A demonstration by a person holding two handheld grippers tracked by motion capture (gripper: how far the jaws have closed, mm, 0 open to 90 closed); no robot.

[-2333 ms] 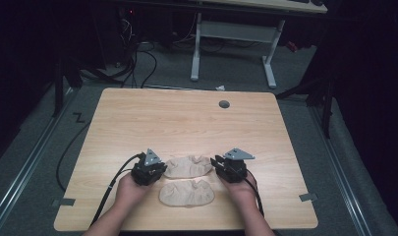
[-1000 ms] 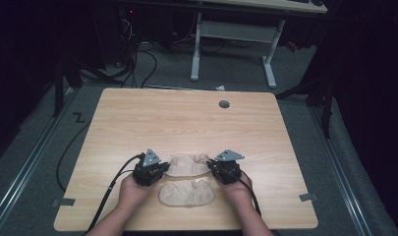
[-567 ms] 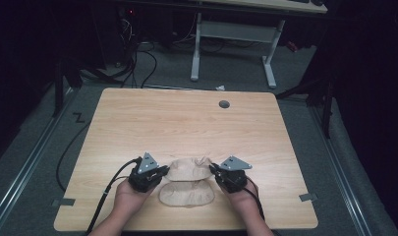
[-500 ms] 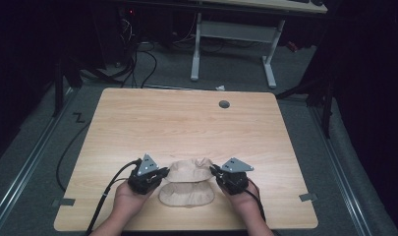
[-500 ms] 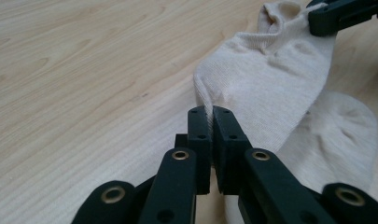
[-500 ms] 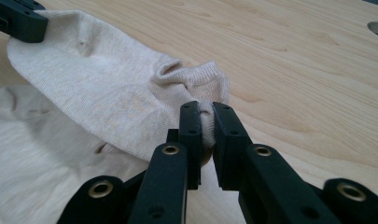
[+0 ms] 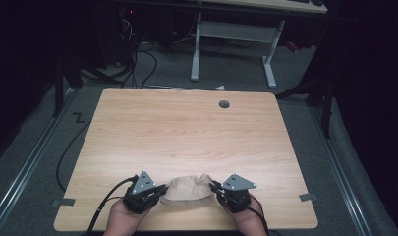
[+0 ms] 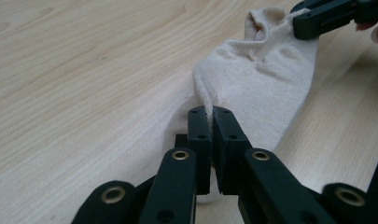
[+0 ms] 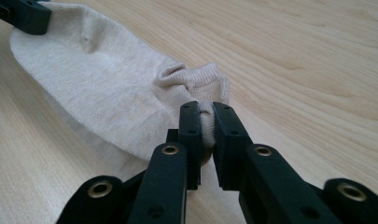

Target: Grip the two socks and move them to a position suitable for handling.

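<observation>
Left hand-held gripper (image 7: 159,189) is pinching one end of the beige sock (image 7: 187,192), jaws closed on fabric; right hand-held gripper (image 7: 215,188) is clamping the cuff end. Sock is lying stretched between them near the tabletop (image 7: 186,132) front edge. Apparently laid over a second sock; releasing remains.

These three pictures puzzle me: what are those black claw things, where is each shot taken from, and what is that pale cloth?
No robot here: a person holds a two-jaw hand tool in each hand. The high view looks down on a wooden table; the left gripper and right gripper sit near its front edge. The other two pictures come from small cameras riding on each tool, looking along its black jaws. The cloth is a beige sock lying on the table. Each tool pinches one end: the left at the toe end, the right at the bunched cuff.
</observation>
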